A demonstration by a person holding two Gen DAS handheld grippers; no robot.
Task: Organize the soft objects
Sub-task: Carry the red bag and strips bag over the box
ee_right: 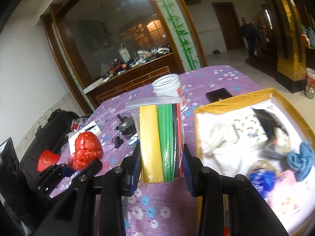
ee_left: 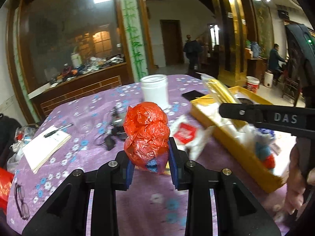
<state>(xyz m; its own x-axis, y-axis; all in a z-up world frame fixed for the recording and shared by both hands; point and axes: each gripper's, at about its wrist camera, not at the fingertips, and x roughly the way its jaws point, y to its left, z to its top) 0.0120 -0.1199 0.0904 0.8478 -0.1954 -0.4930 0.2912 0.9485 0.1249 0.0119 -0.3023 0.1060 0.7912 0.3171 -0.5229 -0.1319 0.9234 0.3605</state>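
Note:
In the left wrist view my left gripper [ee_left: 150, 165] is shut on a crumpled red plastic bag [ee_left: 146, 133], held above the purple flowered tablecloth [ee_left: 82, 145]. The same red plastic bag [ee_right: 86, 149] shows at the left of the right wrist view, with the left gripper's fingers [ee_right: 59, 172] below it. My right gripper [ee_right: 160, 163] is shut on a clear zip bag of yellow, green, black and red foam sheets [ee_right: 159, 139], held upright. The yellow cardboard box [ee_right: 232, 101] with several soft items lies to the right. The right gripper's arm [ee_left: 265, 117] reaches over the yellow cardboard box [ee_left: 222, 135].
A white open jar [ee_left: 154, 89] stands mid-table, with a small motor and cable [ee_left: 116, 123], a notebook with pen [ee_left: 47, 143], glasses [ee_left: 21, 200] and a black phone [ee_left: 194, 95] nearby. A white packet with a red label [ee_left: 186, 133] lies beside the box. People stand far back.

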